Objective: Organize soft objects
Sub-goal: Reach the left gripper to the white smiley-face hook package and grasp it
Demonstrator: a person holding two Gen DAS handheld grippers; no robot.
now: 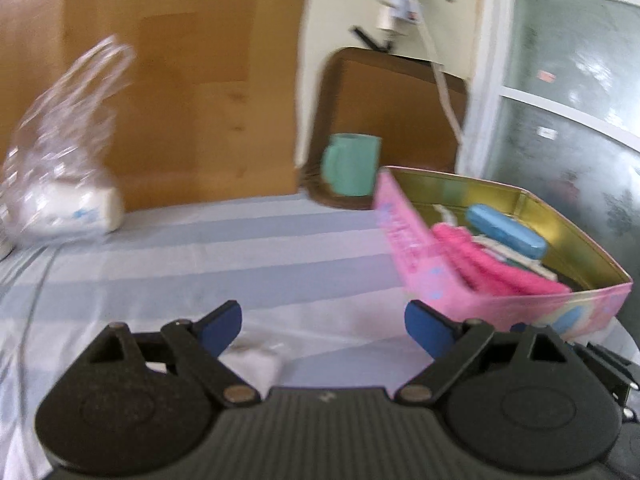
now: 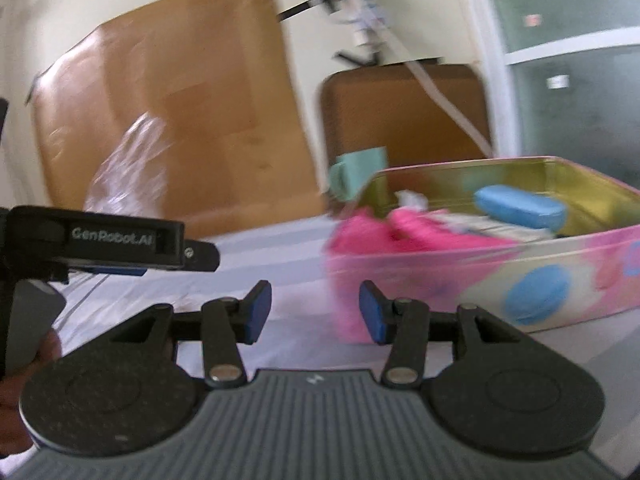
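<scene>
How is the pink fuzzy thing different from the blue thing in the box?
The pink fuzzy thing is bright pink and shaggy; the blue thing is light blue and smooth. The pink one lies at the near corner of the tin box, spilling over its edge in the right wrist view; the blue one sits farther back. Both rest inside the box.

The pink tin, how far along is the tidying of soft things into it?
Done: the tin already holds a pink fuzzy cloth and a blue case. In hand: nothing; the left gripper and right gripper both have open, empty jaws. Left: a white soft piece lies on the sheet by the left gripper, and a plastic bag sits further back.
</scene>
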